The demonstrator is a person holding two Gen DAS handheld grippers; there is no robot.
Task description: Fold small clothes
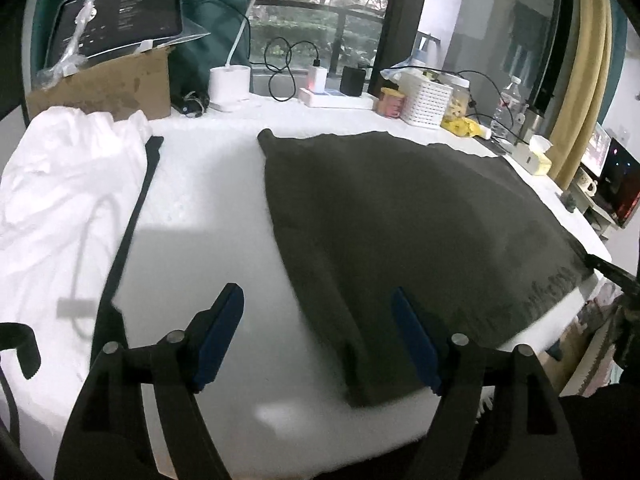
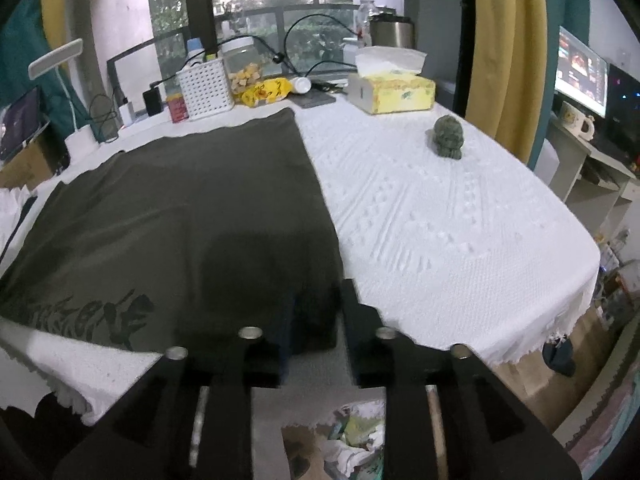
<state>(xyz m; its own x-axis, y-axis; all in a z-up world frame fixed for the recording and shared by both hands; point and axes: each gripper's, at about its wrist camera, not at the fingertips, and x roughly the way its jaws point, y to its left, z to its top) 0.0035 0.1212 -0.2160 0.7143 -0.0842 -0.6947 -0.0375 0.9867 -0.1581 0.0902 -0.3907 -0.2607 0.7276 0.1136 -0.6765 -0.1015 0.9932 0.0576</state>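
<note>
Dark olive cotton garment [image 1: 400, 216] lies flat on the white textured tablecloth [image 1: 208, 200]. Left wrist view: its long axis runs from the near table edge toward the window, and the printed lettering sits at the near right edge. Left gripper [image 1: 318, 320] hovers over the near left corner, fingers wide apart, gripping nothing. A crumpled white garment [image 1: 68, 184] lies to the left.

Right wrist view: right gripper [image 2: 316, 312] straddles the near right corner [image 2: 312, 320]; fingers partly apart, and I cannot tell whether they touch the cloth. A small green figurine [image 2: 449, 137] stands well apart.

Table [image 2: 460, 240] right half bare but for a small dark figurine [image 2: 449, 137]. Far edge crowded: tissue box [image 2: 394, 94], basket [image 2: 206, 94], jar [image 2: 242, 66], cables. White garments [image 1: 64, 208] fill left edge.
</note>
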